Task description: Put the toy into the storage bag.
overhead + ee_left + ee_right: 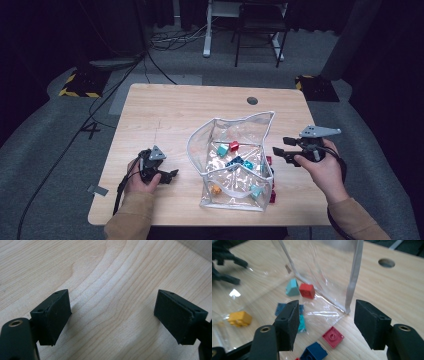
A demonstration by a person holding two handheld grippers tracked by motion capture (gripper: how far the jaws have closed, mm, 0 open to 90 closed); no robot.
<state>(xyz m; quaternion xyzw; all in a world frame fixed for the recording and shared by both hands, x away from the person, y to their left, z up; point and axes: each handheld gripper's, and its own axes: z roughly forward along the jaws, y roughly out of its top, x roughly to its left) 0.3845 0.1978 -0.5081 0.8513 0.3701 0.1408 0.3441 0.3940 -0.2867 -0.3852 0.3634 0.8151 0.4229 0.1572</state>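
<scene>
The clear bag point(235, 160) is lying on the surface point(165, 110) between both tongs, just ahead of the right tongs point(325, 323), which are gaping empty. Bricks point(307, 290) are sitting inside it; others are lying outside point(333, 337). The left tongs point(112, 317) are standing open over bare wood.

Left gripper point(112, 315): its 2 black jaws stand wide apart, 1 at each lower corner, with nothing between them. Pads point(58, 315) are dark, flat and rectangular; the left pad's inner face shows scuffing. Under the jaws lies a light wooden tabletop point(107, 277), grain in long curved bands. At the tabletop's upper right corner its edge meets a grey strip beyond.
</scene>
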